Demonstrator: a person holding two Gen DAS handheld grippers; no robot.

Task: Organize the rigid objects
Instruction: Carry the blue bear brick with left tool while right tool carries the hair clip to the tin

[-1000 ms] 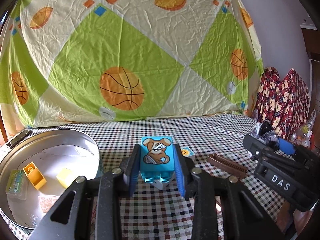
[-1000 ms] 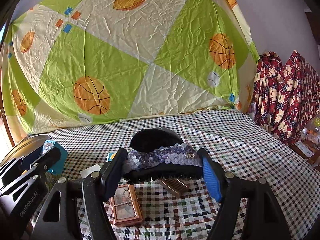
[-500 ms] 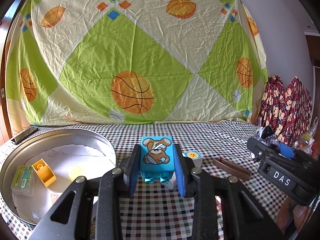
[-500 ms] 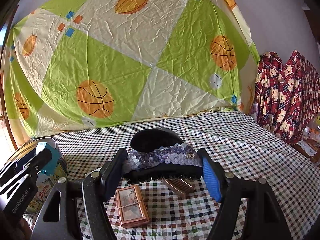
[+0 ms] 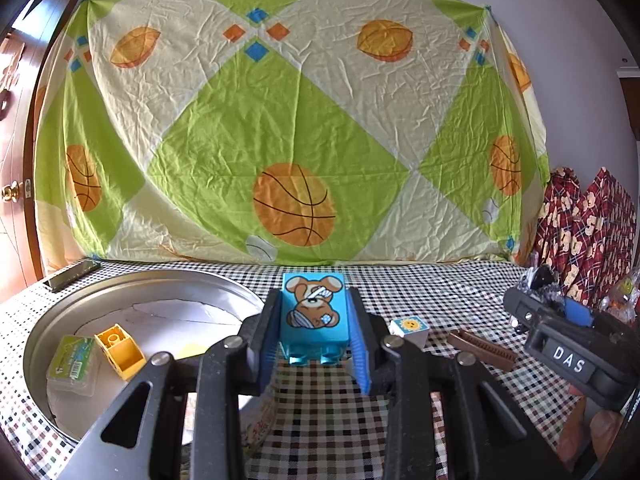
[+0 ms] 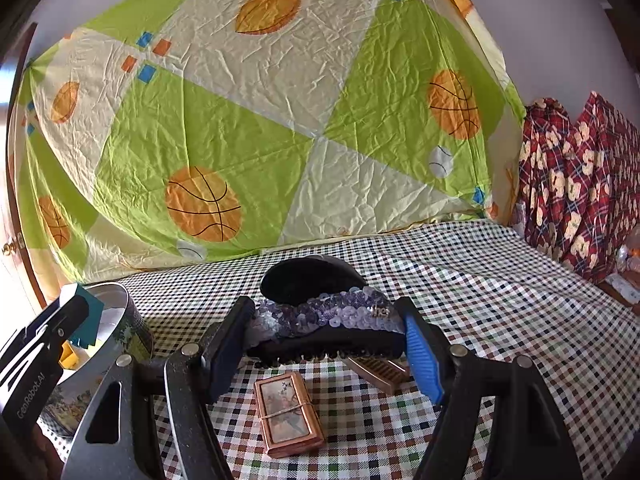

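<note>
Holding a blue toy building block (image 5: 313, 312) in my left gripper (image 5: 314, 354), I have my jaws clenched on its two smooth side walls, studs pointing toward me and the printed bandaged puppy facing up. I judge it a light, hollow, rigid plastic piece; its flat parallel sides are the right place to hold it, though the glossy plastic could slip if the squeeze eased.

My right gripper (image 6: 326, 350) grasps a black hair claw clip (image 6: 326, 320) end to end, its purple sequinned band facing me. I judge the clip light and stiff but springy, with thin teeth that could snap, so the solid ends are the safer hold.

Just below the clip, on the checked cloth of the surface (image 6: 500, 320), lie a small copper-framed box tied with thread (image 6: 289, 414) and a brown comb-like piece (image 6: 380, 372).

To my left sits a round metal tin (image 5: 52, 320) lined with white paper, holding a yellow building block (image 5: 119, 350) and a small clear case with a green label (image 5: 74, 360). I judge this tin to be where the block belongs.

Slightly beyond the blue block, to its right, stands a white cube printed with a sun (image 5: 409, 326).

Farthest back hangs a wrinkled green and cream sheet with basketballs (image 5: 294, 204).
</note>
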